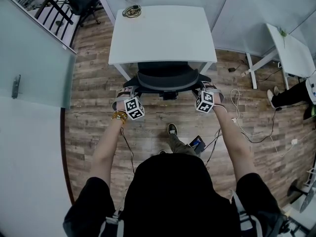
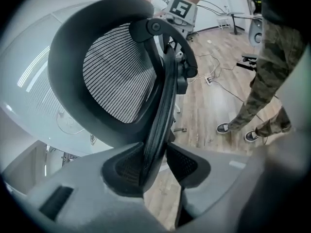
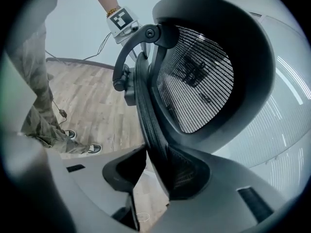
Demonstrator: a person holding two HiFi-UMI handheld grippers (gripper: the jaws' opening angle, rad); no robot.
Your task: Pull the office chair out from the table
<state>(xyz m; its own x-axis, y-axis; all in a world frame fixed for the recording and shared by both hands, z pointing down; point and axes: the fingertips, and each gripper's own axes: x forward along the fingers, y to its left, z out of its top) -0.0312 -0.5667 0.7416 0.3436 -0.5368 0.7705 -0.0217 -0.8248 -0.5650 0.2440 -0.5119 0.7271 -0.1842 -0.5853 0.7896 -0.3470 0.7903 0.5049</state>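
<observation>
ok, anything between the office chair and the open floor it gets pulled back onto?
Only the person's own foot, directly behind the office chair, and loose cables on the floor to the person's right. Otherwise nothing visible.

The table (image 1: 163,33) hides the seat and base of the chair (image 1: 168,78); only the top of its back shows. Marker cubes and hands cover the jaws of the left gripper (image 1: 129,94) and right gripper (image 1: 202,88). At the right edge, a person (image 1: 289,94) is cut off to legs and 1 shoe. A coiled thing (image 1: 132,11) on the table's far edge is too small to tell.
</observation>
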